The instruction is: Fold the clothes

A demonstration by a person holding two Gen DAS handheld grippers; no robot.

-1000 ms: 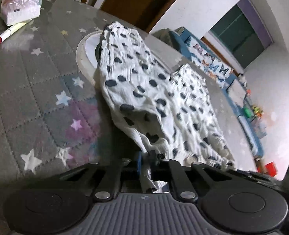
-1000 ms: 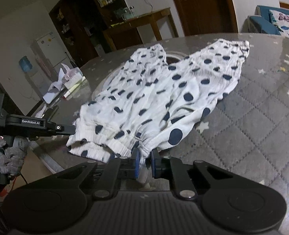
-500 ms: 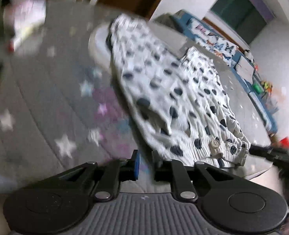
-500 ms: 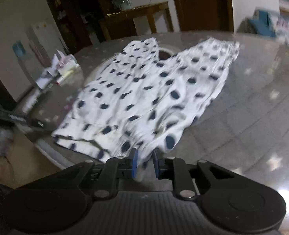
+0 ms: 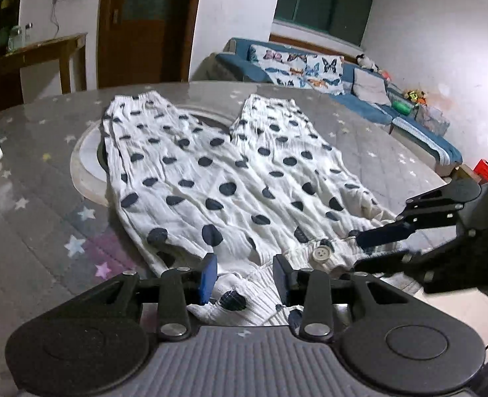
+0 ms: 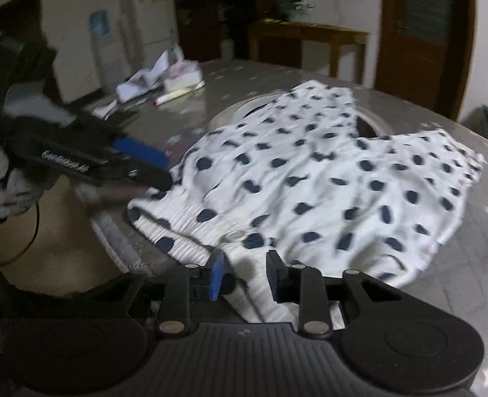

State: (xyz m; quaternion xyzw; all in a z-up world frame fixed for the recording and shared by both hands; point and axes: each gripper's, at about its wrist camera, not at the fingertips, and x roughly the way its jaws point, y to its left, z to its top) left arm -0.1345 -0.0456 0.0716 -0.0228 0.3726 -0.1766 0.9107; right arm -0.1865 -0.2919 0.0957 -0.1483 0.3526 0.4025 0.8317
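Polka-dot trousers [image 5: 230, 178] are spread on the table [image 5: 38, 231], both the left gripper [image 5: 244, 276] and right gripper [image 6: 244, 273] held wide, empty. If only the top layer of the waistband [image 6: 184, 228] is pinched, a crooked fold could result.

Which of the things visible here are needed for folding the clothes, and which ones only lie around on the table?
Belong to the job:
- polka-dot trousers, spread flat
- left gripper, open over the waistband
- right gripper, open at the waistband

Just lying about:
- tissue pack
- marker pen
- loose papers
- round insert in the table, under the trousers
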